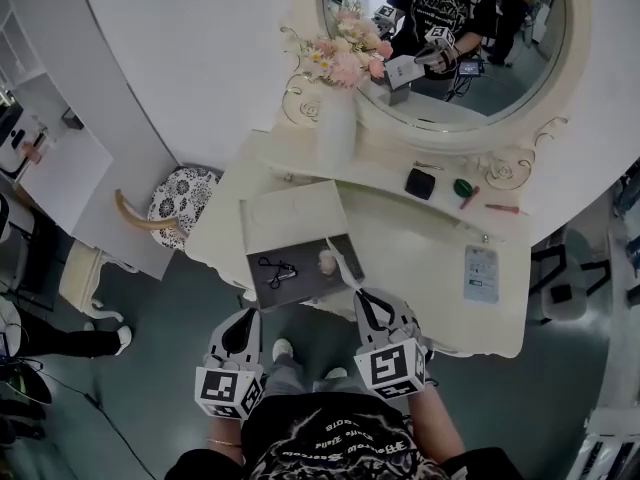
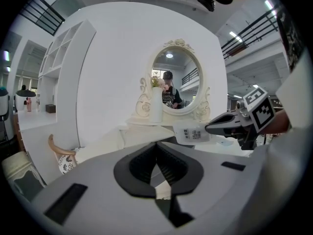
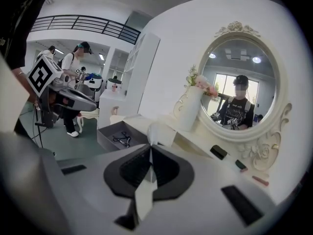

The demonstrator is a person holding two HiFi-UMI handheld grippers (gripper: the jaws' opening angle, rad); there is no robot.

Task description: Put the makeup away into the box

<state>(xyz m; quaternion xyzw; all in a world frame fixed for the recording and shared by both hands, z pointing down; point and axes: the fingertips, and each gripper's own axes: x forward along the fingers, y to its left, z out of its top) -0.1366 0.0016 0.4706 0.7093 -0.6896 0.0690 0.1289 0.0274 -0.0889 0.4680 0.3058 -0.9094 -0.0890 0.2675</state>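
Observation:
An open grey box (image 1: 262, 290) sits at the near left edge of the white dressing table (image 1: 420, 258), its white lid (image 1: 290, 218) behind it. Inside lie an eyelash curler (image 1: 277, 271) and a small pale item (image 1: 326, 261). My right gripper (image 1: 357, 289) is shut on a flat white packet (image 1: 340, 258) over the box's right end; the left gripper view shows the packet (image 2: 191, 132) with print on it. My left gripper (image 1: 252, 313) hangs shut and empty just in front of the box. A black compact (image 1: 420, 183), a green item (image 1: 463, 188) and a pink pencil (image 1: 503, 208) lie below the mirror.
A white vase of flowers (image 1: 337, 128) stands at the oval mirror (image 1: 450, 38). Another flat packet (image 1: 481, 273) lies at the table's right. A patterned stool (image 1: 183, 203) stands left of the table. People (image 3: 78, 58) stand behind in the right gripper view.

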